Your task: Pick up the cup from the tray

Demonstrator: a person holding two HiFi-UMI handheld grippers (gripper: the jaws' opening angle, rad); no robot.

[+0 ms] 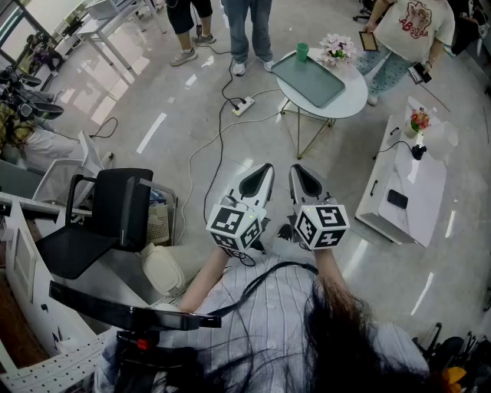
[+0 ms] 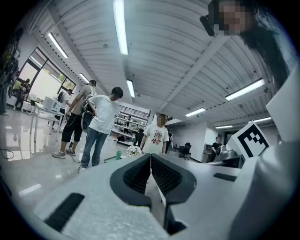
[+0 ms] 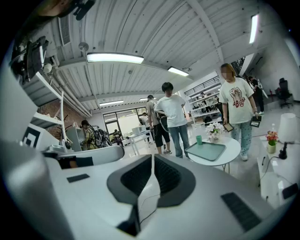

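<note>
Since the cup (image 1: 302, 51) is a small, plain green one that looks like plastic or thin paper, I judge it light and fairly stiff. It should be easy to tip or squash, and its smooth walls could slip. The safest hold would be a gentle pinch across its body at about mid-height, or over the rim with 1 jaw inside. It stands upright at the far corner of the grey-green tray (image 1: 311, 80) on the round white counter (image 1: 349, 104), just beside a bunch of pale flowers (image 1: 337, 47). Whether its base sits on the tray or just off its edge is too small to tell. Both grippers are well apart from it, held side by side and pointing toward the counter. The left gripper (image 1: 266, 168) has its jaws pressed together on nothing, and so does the right gripper (image 1: 295, 169). No brand or label shows on the cup. The print on the shirt (image 1: 414, 19) worn by someone beside the counter cannot be read, and the 2 marker cubes (image 1: 232, 222) carry only black-and-white squares.
</note>
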